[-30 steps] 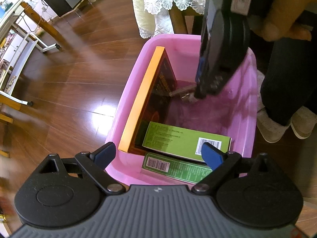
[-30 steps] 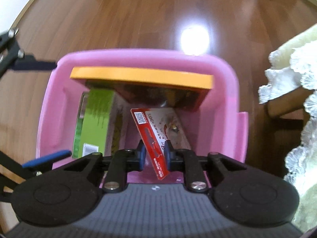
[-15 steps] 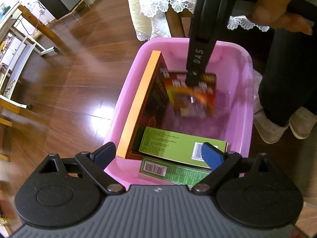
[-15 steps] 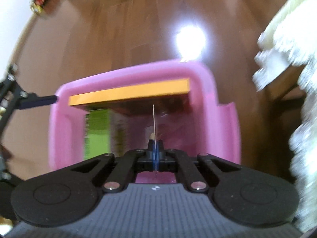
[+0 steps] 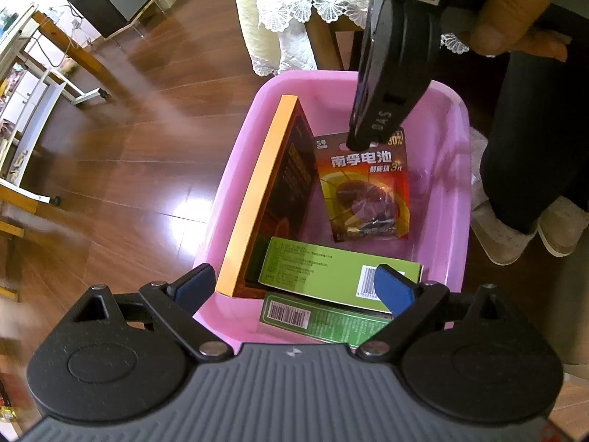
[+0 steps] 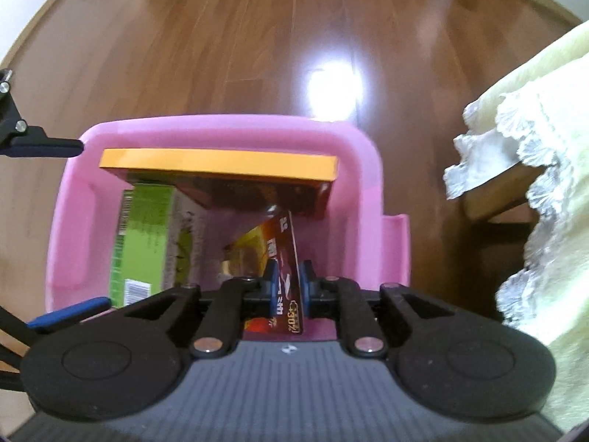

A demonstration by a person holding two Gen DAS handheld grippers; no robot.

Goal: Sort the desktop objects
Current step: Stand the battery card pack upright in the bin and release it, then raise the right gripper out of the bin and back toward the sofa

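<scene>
A pink plastic bin [image 5: 454, 169] [image 6: 73, 199] sits on the wooden floor. Inside it an orange-edged box [image 5: 257, 195] [image 6: 221, 164] stands on its side, and two green boxes [image 5: 324, 269] [image 6: 143, 235] lie at one end. My right gripper [image 5: 362, 143] [image 6: 288, 281] reaches down into the bin, shut on the top edge of a red battery card [image 5: 364, 191] [image 6: 285, 258] that hangs upright. My left gripper [image 5: 294, 287] hovers open over the bin's near rim, holding nothing; its fingers [image 6: 44, 143] show at the left of the right wrist view.
A table draped with a pale lace-edged cloth [image 5: 291, 11] [image 6: 533, 184] stands just past the bin. A person's legs and slippered feet [image 5: 508, 235] are beside the bin's right side. White shelving [image 5: 25, 103] stands on the floor at far left.
The right gripper, still clamped on the battery card, has twisted so the card's printed face now turns toward the left wrist camera. The left gripper has stayed open over the rim.
</scene>
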